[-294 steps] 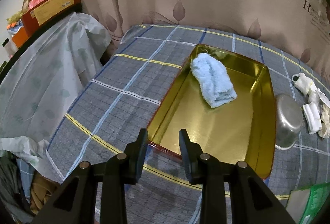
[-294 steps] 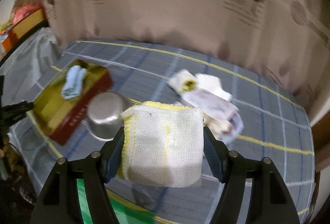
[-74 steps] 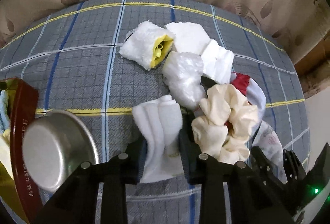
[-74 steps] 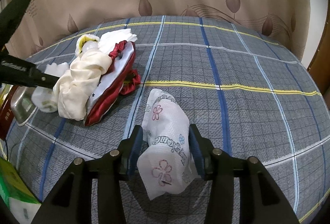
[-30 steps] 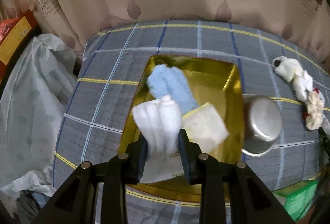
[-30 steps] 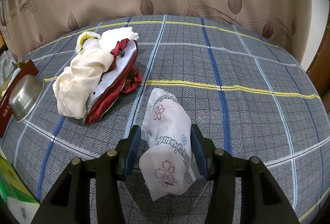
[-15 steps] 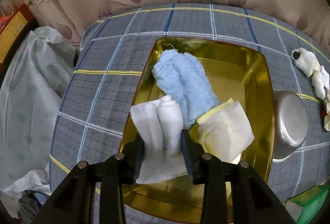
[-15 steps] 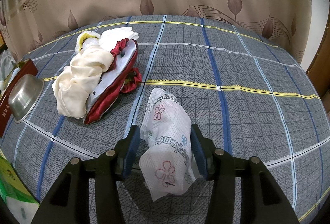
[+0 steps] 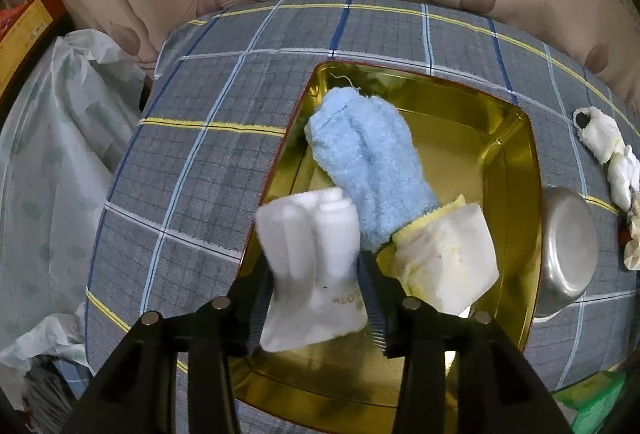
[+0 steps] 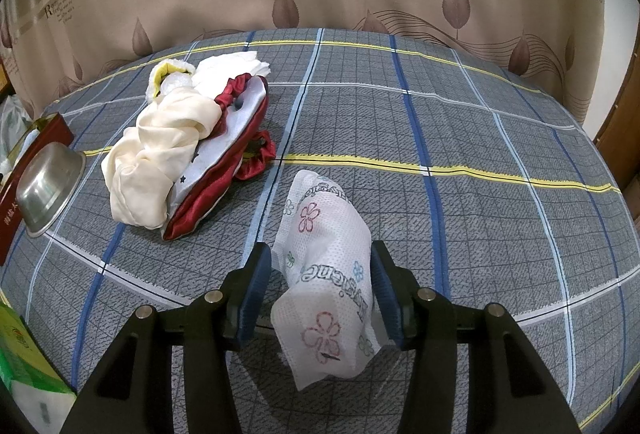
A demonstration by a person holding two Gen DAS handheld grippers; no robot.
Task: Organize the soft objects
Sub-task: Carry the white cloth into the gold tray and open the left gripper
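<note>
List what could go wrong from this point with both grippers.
1. The left gripper is opening with the folded white cloth between its jaws, over the gold tray's near-left rim; it may drop across the edge, not inside.
2. It could land on the blue towel and yellow-edged cloth, making an untidy heap.
3. The flowered wipes pack in the right gripper sags forward and might slip out in transit.

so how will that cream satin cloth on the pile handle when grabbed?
Cream satin cloth lies in loose, knotted folds, so probably floppy. Its sheen suggests it may slide in the jaws. It drapes over the red-edged fabric, so lifting may drag that along.
</note>
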